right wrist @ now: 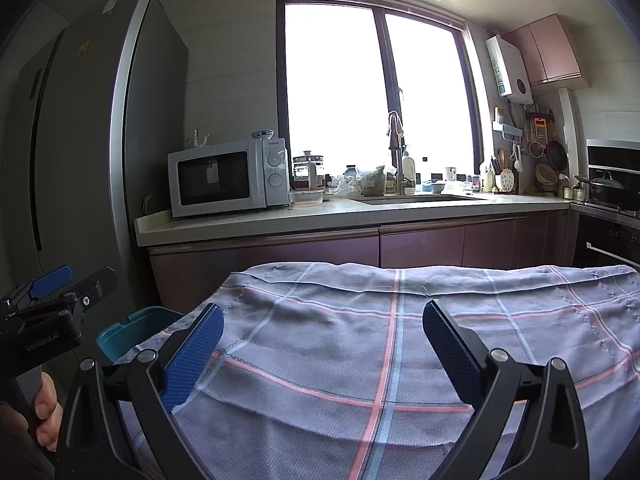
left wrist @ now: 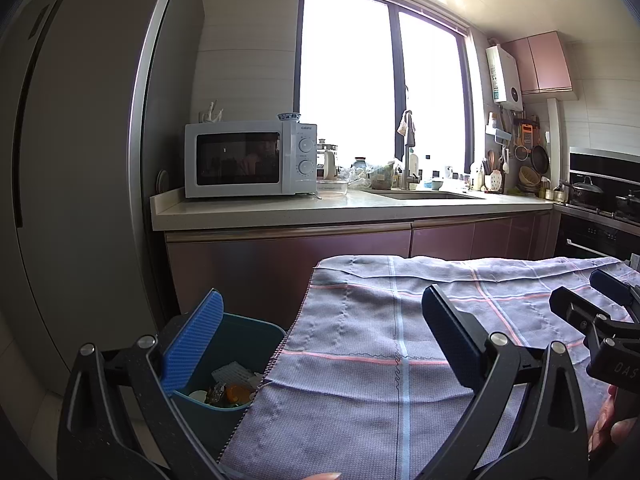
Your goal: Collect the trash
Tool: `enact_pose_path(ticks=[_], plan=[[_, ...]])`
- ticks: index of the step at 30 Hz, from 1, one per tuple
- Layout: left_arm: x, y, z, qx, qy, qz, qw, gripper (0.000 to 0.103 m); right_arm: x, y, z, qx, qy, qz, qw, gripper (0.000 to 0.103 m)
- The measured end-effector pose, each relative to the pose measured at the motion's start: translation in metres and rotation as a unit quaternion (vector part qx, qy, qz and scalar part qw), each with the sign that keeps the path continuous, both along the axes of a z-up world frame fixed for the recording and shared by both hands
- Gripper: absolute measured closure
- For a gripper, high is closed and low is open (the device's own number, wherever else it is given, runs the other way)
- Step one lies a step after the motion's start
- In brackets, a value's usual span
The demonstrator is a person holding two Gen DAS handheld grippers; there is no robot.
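A teal trash bin (left wrist: 244,344) stands on the floor at the left edge of the cloth-covered table (left wrist: 400,360). Inside it lie scraps of trash (left wrist: 230,388): white paper, foil and an orange piece. My left gripper (left wrist: 320,340) is open and empty, its left finger over the bin and its right finger over the cloth. My right gripper (right wrist: 322,350) is open and empty above the grey checked cloth (right wrist: 400,340). The bin's rim (right wrist: 132,330) shows at the left in the right wrist view. Each gripper shows in the other's view: the right one (left wrist: 600,304), the left one (right wrist: 60,284).
A tall grey fridge (left wrist: 72,160) stands at the left. Behind the table runs a counter (left wrist: 320,208) with a white microwave (left wrist: 250,158), a sink (left wrist: 424,194) and clutter by the window. A stove with pots (left wrist: 600,196) is at the right.
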State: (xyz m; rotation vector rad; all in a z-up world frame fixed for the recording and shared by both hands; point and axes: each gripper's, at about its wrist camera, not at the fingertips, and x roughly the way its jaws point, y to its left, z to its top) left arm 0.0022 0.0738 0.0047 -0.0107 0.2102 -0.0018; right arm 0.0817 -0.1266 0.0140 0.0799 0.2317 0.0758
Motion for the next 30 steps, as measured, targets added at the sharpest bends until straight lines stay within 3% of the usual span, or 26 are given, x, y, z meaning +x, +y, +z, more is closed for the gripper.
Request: enact_pose_path(ticks=[30], plan=[[0.0002, 0.0001, -0.0005, 0.000, -0.001, 0.001, 1.0000, 0.005, 0.0000, 0.0002, 0.0025, 0.002, 0.000, -0.003, 1.000, 0.007]])
